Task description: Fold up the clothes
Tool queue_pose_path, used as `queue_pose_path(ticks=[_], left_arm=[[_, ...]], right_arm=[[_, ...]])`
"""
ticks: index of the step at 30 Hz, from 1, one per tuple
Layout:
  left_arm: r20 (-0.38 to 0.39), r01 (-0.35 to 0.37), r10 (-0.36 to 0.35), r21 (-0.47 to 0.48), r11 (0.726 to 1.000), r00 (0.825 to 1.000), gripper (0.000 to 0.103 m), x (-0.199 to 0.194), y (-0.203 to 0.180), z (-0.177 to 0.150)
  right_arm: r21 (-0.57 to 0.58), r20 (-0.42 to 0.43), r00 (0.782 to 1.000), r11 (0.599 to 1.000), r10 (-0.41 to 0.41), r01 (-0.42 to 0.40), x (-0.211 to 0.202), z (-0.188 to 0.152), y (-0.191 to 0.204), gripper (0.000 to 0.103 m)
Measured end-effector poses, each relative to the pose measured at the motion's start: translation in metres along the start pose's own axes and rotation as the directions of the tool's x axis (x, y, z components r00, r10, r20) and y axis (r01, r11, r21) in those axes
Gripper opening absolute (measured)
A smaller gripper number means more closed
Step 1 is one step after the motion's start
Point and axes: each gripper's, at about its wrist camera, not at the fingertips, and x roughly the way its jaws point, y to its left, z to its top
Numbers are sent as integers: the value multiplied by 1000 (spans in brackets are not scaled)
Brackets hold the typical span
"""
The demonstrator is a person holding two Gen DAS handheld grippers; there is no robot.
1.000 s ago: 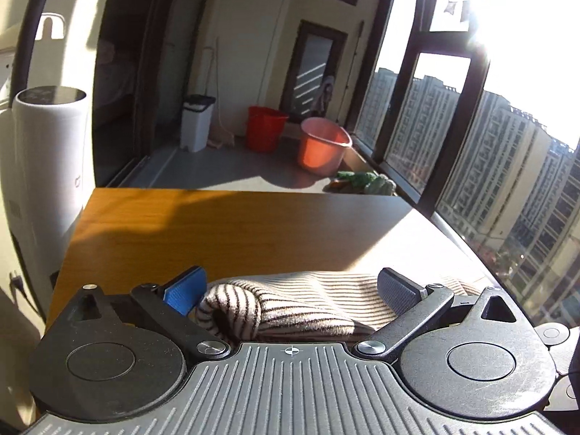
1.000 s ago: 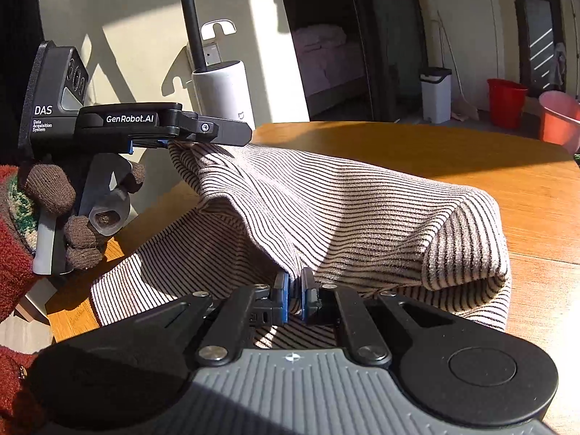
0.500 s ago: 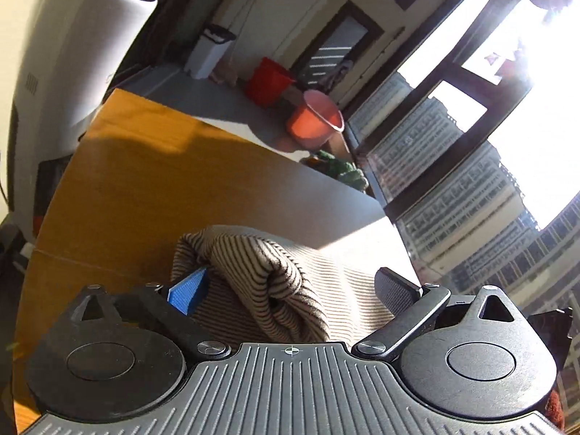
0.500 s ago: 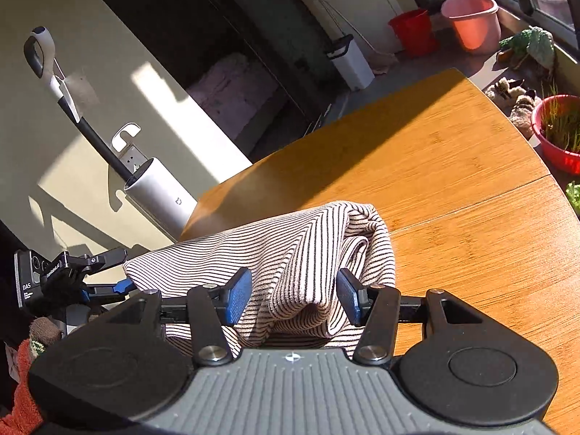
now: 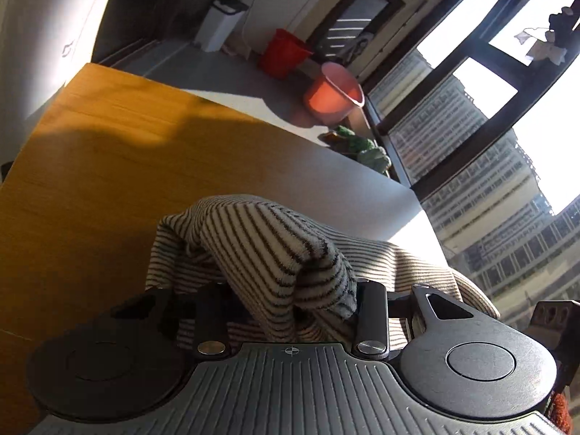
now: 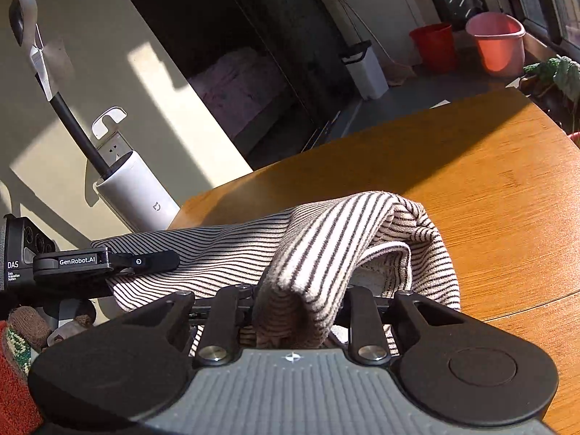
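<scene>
Wooden table (image 6: 489, 188) — bunched striped knit (image 6: 326, 239)

We are noting cream garment (image 5: 275, 250) showing thin dark stripes, table (image 6: 489, 195) showing orange-brown wood grain, bucket (image 6: 498, 41) showing pink, second bucket (image 6: 433, 47) showing red, grippers' bodies showing black and grey.

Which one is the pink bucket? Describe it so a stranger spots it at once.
Look past the wooden table holding the striped garment to the grey floor along the big window. Two buckets stand there near a white bin. The pink bucket is the paler one, nearest the window; its neighbour, the red bucket, is darker.
</scene>
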Motion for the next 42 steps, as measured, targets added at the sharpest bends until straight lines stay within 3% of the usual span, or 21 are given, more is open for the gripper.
queue_pose_path(ticks=[1,5,11,14,17,18,20,23,24,25,29,31,33,37,42], left_arm=[[12,5,-5,7,1000,1000,31,-1,-1,3],[58,37,-40,61,997,998,31,-32,-17,-9],[37,70,-73,79,994,997,31,-58,-22,-56],[21,63,-65,72,995,998,34,-65,-14,-76],[7,10,-10,36,999,1000,47,-64,2,-84],[9,-18,18,21,1000,1000,55,-65,8,-84],[27,-52,52,-4,999,998,57,-72,19,-82],[79,-65,67,-29,997,995,64,-95,29,-77],[103,-75,77,-25,997,992,70,-103,28,-74],[126,-78,80,-19,997,989,76,-111,26,-72],[175,14,-22,44,999,984,94,-129,-1,-69],[134,92,-104,97,991,986,97,-122,-20,-73],[67,144,-154,132,981,986,98,-109,-34,-79],[-6,149,-150,128,980,989,99,-88,-33,-88],[-88,152,-141,132,980,986,101,-61,-32,-99]], right_arm=[[-11,5,1000,1000,0,0,5,2,2,21],[-51,16,999,998,30,-30,-14,-4,12,21],[-28,-32,997,997,68,-69,-46,-41,12,21],[-49,-54,997,998,47,-50,-54,-63,12,22],[-96,-35,999,995,-19,15,-58,-65,11,25],[-111,-28,999,993,-40,37,-59,-66,11,27],[-141,-14,996,987,-83,81,-62,-68,10,33],[-185,10,989,972,-147,146,-66,-71,9,57],[-200,22,986,965,-166,167,-68,-71,9,69],[-218,43,983,959,-178,183,-73,-69,11,73],[-264,148,974,942,-173,207,-93,-59,22,87],[-283,189,975,945,-116,167,-98,-53,31,100],[-307,160,987,949,-24,72,-91,-51,40,102],[-304,17,998,952,56,-49,-56,-59,41,102],[-284,-4,999,958,42,-41,-43,-73,31,103]])
